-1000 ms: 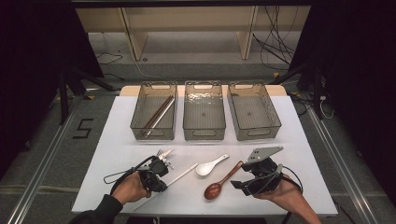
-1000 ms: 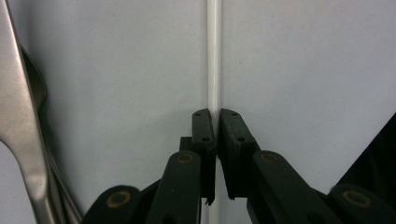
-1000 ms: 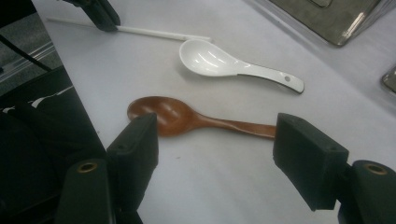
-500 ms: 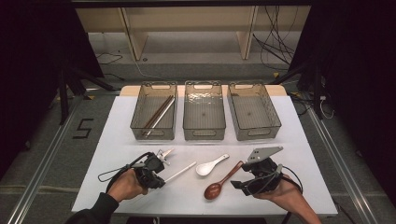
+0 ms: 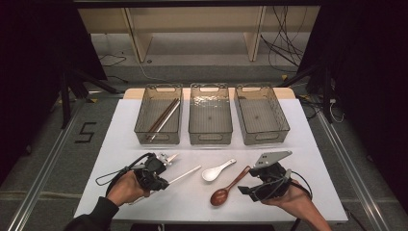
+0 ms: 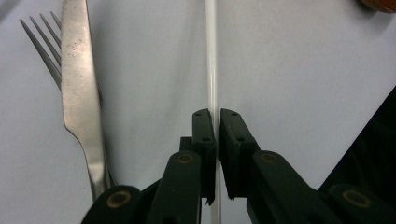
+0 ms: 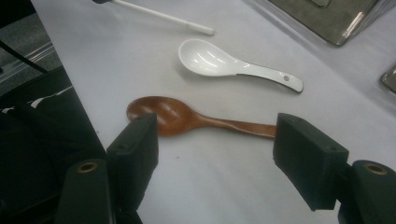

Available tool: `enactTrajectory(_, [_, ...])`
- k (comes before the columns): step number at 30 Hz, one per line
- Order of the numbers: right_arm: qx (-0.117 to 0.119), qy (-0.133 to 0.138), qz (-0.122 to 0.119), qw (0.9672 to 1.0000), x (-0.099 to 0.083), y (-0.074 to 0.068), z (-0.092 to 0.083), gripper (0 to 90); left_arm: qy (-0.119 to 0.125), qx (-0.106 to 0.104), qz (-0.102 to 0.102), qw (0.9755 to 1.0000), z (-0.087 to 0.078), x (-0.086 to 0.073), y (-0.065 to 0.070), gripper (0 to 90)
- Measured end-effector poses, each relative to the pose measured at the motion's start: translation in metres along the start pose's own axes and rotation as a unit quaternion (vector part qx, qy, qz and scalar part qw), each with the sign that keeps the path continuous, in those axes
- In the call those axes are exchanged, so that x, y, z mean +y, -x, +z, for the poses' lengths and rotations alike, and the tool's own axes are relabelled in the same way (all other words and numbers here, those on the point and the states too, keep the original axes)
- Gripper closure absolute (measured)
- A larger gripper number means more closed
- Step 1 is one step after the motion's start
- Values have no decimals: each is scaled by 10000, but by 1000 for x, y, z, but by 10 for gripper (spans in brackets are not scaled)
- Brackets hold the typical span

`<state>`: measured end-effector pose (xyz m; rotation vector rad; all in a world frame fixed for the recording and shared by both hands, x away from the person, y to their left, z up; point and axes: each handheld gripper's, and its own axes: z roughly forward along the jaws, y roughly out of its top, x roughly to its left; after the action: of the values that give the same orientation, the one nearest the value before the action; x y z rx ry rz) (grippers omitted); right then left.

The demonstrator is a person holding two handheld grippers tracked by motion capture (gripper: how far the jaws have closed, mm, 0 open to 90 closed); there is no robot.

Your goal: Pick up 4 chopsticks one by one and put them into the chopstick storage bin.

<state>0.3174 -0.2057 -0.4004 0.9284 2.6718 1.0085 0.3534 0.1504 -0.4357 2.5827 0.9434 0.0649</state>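
Left gripper (image 6: 217,140): jaws pinching a white chopstick (image 6: 211,60), low on the white tabletop (image 5: 308,139) beside knife (image 6: 81,88) and fork (image 6: 42,51). Right gripper (image 7: 215,158): jaws spread, a brown wooden spoon (image 7: 187,119) lying between them; white spoon (image 7: 224,63) just beyond.

You are in a lab recording bay: dark curtains, floor rails (image 5: 43,168), loose cables (image 5: 284,48), a taped number 5 (image 5: 86,132) beside the white worktop (image 5: 120,144).

Glossy white chopstick (image 6: 211,56), brushed metal knife (image 6: 80,79)
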Motion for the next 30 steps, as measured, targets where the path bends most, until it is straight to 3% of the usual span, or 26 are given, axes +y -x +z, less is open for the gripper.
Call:
enactTrajectory(16, [3, -3, 7, 10000, 0, 0, 0, 320, 171, 23, -16, 9998, -16, 2, -3, 847])
enactTrajectory(30, [-3, 9, 13, 10000, 0, 1, 1, 320, 481, 164, -112, 9986, -42, 4, -17, 847])
